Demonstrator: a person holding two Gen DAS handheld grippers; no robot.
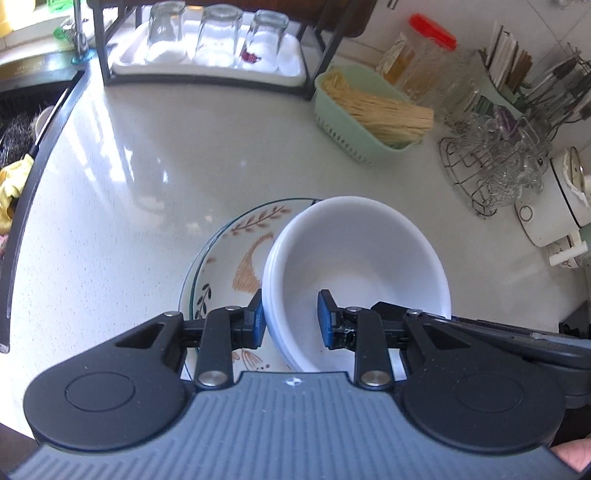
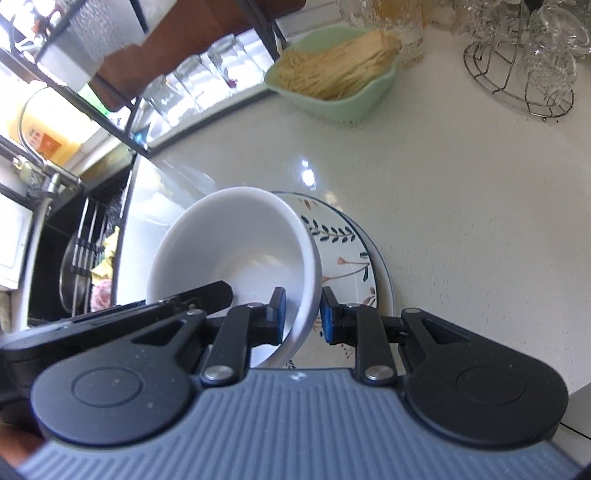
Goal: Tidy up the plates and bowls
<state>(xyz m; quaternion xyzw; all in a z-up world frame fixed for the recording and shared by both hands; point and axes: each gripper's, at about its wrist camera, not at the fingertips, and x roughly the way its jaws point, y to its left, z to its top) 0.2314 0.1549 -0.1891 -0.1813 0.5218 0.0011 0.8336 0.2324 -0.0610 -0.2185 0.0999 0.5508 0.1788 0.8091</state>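
Pale, glossy kitchen counter point(image 1: 184, 177), sunlit, seen from two cameras looking steeply down. At its middle, a white bowl point(image 1: 354, 266), or maybe two nested, judging by the doubled rim in the left wrist view. Under the bowl, a floral plate point(image 1: 236, 258) with a dark rim, sticking out from beneath on one side only.

Left gripper point(image 1: 291, 317) clamped on the bowl's near wall: one blue pad point(image 1: 325, 317) inside the bowl, the other outside, against the wall. Right gripper point(image 2: 303, 314) clamped the same way on the bowl point(image 2: 236, 236), one pad point(image 2: 280, 310) inside, the other outside, over the plate point(image 2: 354, 266). Whether the bowl rests on the plate or hangs just above it: cannot tell.

Beyond the bowl, a green basket point(image 1: 354, 122) holding pale straw-like sticks, also present in the right wrist view point(image 2: 332, 85). Near the basket, a wire rack point(image 1: 491, 170) of clear glassware.

Only in the left wrist view: three upturned glasses point(image 1: 218, 33) plainly on a white tray point(image 1: 207, 66) far beyond the bowl, a cutlery holder point(image 1: 554, 85) past the wire rack, a white appliance point(image 1: 554, 210) beside that rack.

Only in the right wrist view: the sink point(image 2: 81, 251) beside the bowl in depth, with a lid and rack inside, plus a dark shelf frame point(image 2: 122, 122) overhead.
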